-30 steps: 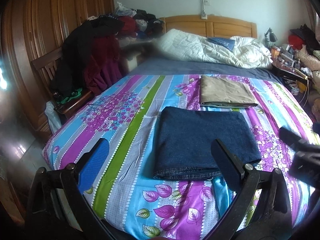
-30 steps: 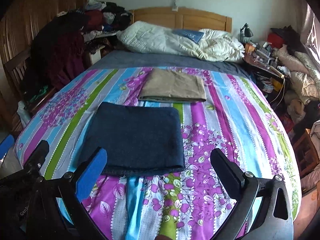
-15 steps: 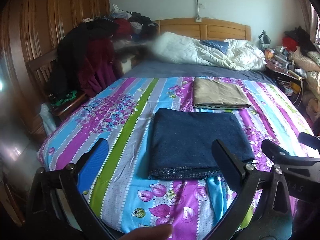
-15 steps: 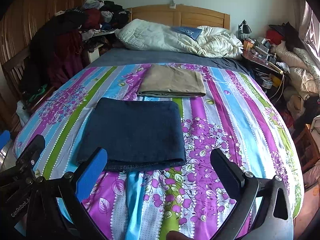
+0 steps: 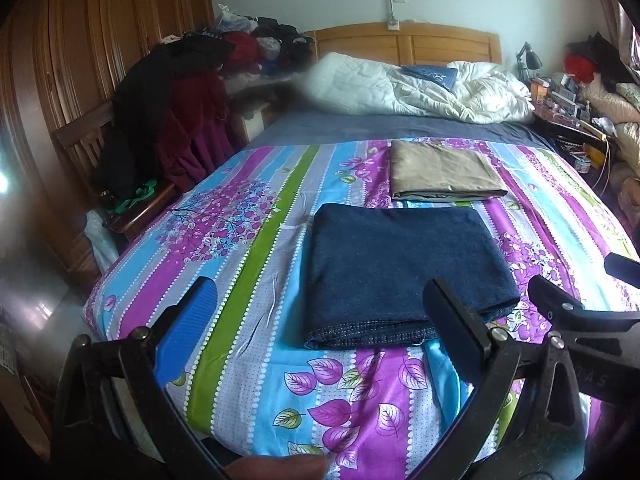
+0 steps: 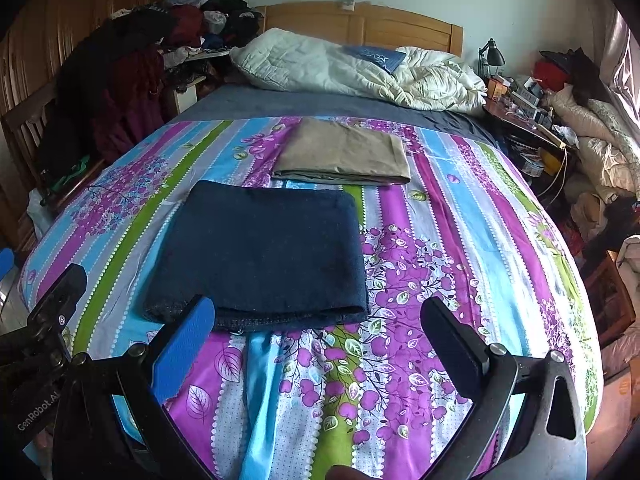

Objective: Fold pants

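Note:
Dark blue jeans (image 5: 400, 268) (image 6: 264, 252) lie folded into a flat rectangle on the striped floral bedspread (image 5: 248, 264) (image 6: 452, 240). Behind them rest folded tan pants (image 5: 440, 170) (image 6: 344, 152). My left gripper (image 5: 320, 312) hovers open above the bed's near edge, short of the jeans, holding nothing. My right gripper (image 6: 320, 320) is open too, empty, just before the jeans' near hem. Each gripper shows at the edge of the other's view, the right one (image 5: 580, 312) and the left one (image 6: 52, 308).
A white quilt (image 5: 420, 88) is bunched at the wooden headboard (image 6: 360, 24). A chair heaped with dark clothes (image 5: 160, 120) stands left of the bed. A cluttered nightstand with a lamp (image 6: 520, 96) and piled bedding (image 6: 600, 152) sit on the right.
Both grippers have drawn back and away from the folded jeans, so the bed looks slightly farther. The jeans and tan pants have stayed put.

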`<state>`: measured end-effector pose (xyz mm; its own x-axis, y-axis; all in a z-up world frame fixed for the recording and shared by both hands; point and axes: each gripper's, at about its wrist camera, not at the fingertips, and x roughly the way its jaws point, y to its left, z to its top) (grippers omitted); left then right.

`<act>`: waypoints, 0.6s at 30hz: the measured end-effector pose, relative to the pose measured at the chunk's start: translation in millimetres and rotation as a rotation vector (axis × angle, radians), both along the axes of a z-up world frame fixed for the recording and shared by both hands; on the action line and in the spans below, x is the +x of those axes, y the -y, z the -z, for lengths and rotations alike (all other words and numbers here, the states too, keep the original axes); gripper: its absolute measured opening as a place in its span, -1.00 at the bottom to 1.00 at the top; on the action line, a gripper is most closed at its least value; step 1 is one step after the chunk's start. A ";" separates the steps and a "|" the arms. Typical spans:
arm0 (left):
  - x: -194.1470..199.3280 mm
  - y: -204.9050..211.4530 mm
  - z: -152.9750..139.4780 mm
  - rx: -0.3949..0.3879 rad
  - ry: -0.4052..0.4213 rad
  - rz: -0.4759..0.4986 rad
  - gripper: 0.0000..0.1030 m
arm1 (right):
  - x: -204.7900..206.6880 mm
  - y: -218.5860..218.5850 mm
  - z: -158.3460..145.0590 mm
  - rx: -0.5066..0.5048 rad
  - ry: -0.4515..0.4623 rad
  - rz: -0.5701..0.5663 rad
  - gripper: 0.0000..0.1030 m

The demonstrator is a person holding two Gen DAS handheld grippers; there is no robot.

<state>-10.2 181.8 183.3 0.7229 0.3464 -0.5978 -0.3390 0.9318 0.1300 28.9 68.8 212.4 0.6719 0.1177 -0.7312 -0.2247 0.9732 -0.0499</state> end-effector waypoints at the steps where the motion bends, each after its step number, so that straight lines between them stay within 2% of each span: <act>1: 0.1 0.1 1.1 -0.001 -0.002 0.001 1.00 | -0.2 0.1 1.2 0.000 -0.002 0.000 1.00; 3: 0.0 -1.6 3.5 -0.012 -0.009 0.004 1.00 | -1.0 0.0 3.2 -0.008 0.003 0.001 1.00; 6: 1.4 -3.9 7.2 -0.035 -0.023 0.002 1.00 | -5.2 -0.8 2.9 -0.028 0.055 -0.011 1.00; 13: -2.1 -1.4 9.1 -0.013 0.009 -0.002 1.00 | -18.1 -5.2 -2.3 -0.081 0.192 -0.025 1.00; 18: -0.8 -4.5 10.7 -0.028 0.004 -0.003 1.00 | -15.7 1.1 -3.4 -0.032 0.162 -0.043 1.00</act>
